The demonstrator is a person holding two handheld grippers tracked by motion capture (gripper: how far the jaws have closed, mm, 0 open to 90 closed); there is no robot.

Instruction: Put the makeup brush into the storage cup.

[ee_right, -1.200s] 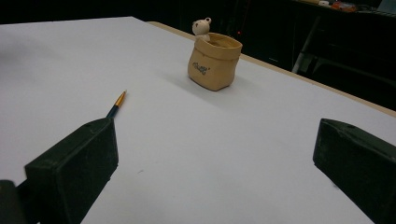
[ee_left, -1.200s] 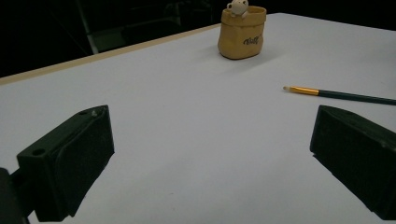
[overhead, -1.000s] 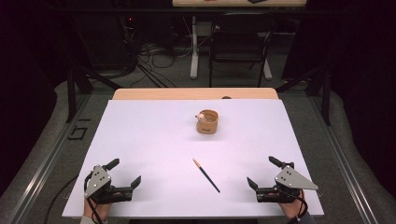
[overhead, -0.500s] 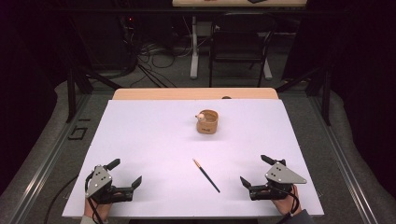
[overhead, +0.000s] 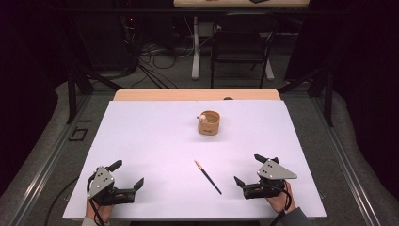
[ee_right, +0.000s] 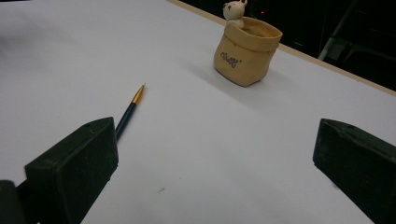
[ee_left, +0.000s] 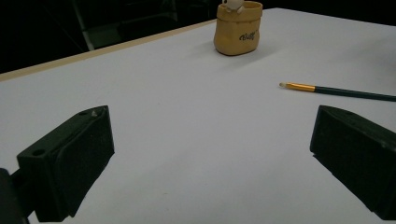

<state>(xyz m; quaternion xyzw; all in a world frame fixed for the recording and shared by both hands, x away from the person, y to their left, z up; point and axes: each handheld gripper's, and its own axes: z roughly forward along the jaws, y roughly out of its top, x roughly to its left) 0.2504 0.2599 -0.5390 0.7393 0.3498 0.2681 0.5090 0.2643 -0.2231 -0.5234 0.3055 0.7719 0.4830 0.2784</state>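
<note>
The pencil (overhead: 207, 176) (dark green, gold band near its tip) lies flat on the white tabletop (overhead: 155, 141), near the middle of the near edge, its tip pointing toward the far edge. Closest to it is the right claw (overhead: 248, 170), just off to its right, jaws spread wide and holding nothing. The left claw (overhead: 126, 173) sits near the near left corner, well apart from the pencil, also spread and empty. A tan pouch-shaped holder (overhead: 209, 123) stands upright toward the far edge.

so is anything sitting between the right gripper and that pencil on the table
Nothing visible does. The right gripper is open, and bare white table lies between it and the pencil. The tan pot stands well beyond.
</note>
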